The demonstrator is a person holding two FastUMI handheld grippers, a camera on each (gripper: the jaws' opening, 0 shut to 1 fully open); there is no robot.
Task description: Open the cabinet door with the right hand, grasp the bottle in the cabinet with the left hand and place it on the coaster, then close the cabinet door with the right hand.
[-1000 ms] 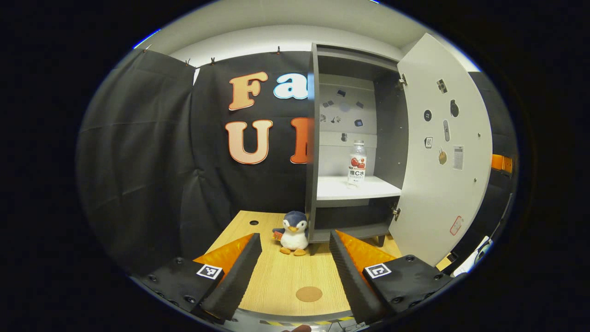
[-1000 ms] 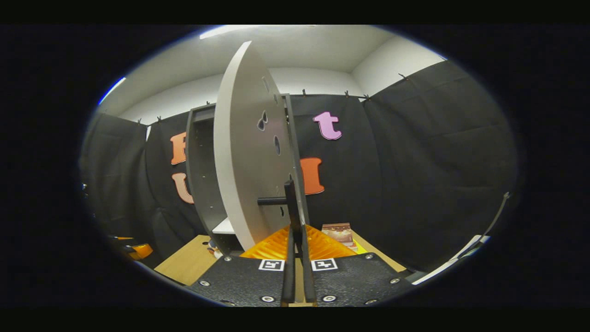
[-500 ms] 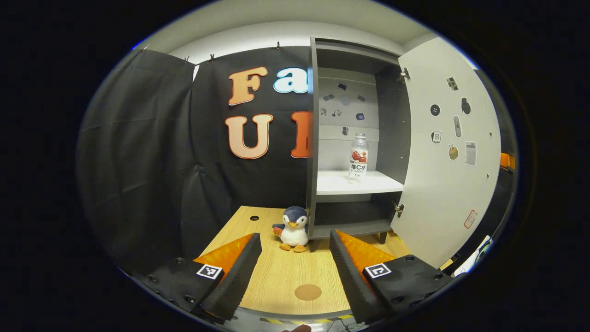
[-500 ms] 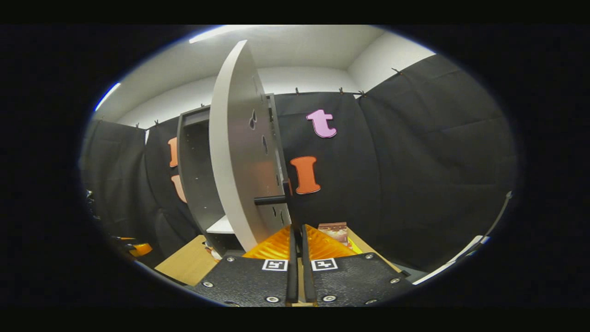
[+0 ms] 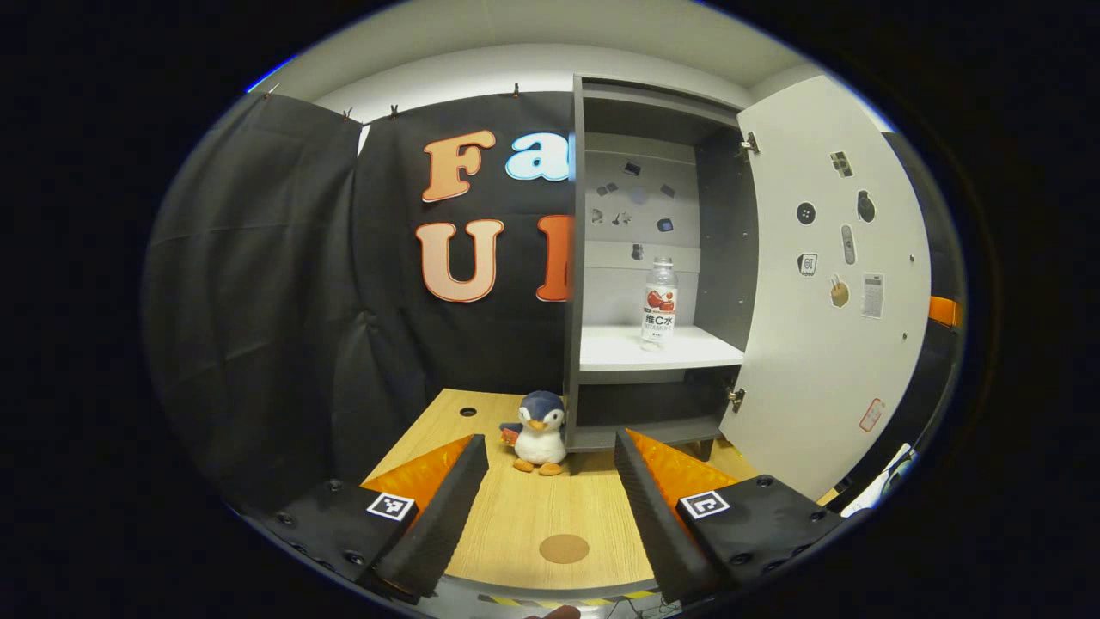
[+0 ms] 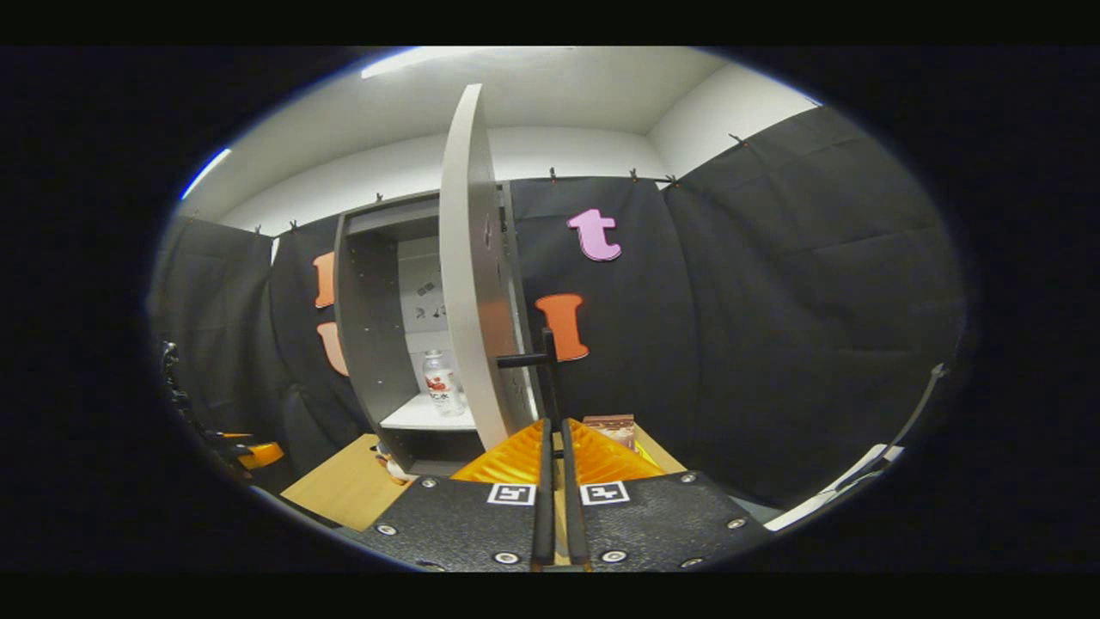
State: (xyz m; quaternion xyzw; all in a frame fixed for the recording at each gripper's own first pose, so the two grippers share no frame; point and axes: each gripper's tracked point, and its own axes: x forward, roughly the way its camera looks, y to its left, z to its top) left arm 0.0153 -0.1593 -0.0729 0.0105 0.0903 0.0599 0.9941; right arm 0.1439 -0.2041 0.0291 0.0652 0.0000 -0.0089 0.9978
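cabinet door [image 5: 829, 284] stands wide open, swung out to 3 o'clock of the cabinet [image 5: 657, 258] in left gripper view; stickers dot its inner face. bottle [image 5: 659, 304] upright on the white shelf [image 5: 653, 348] inside, toward the shelf's right side, near the grey side wall, nothing touching it. left gripper [image 5: 550, 468] low at 6 o'clock, jaws wide apart, holding nothing, above the wooden table [image 5: 533, 516]. coaster [image 5: 564, 548] lies flat on the table between the two fingers, at 6 o'clock from the cabinet, bare. plush penguin [image 5: 538, 434] sits on the table just beside the cabinet's bottom left corner, at 12 o'clock from the coaster

right gripper view: right gripper [image 6: 557, 438] jaws nearly together, clamped on the thin black door handle [image 6: 543, 365] which runs down between the fingers; door seen edge-on at 12 o'clock. bottle also visible at 10 o'clock past the door edge, on the shelf. small box [image 6: 612, 427] on the table just past the fingertips, at 1 o'clock
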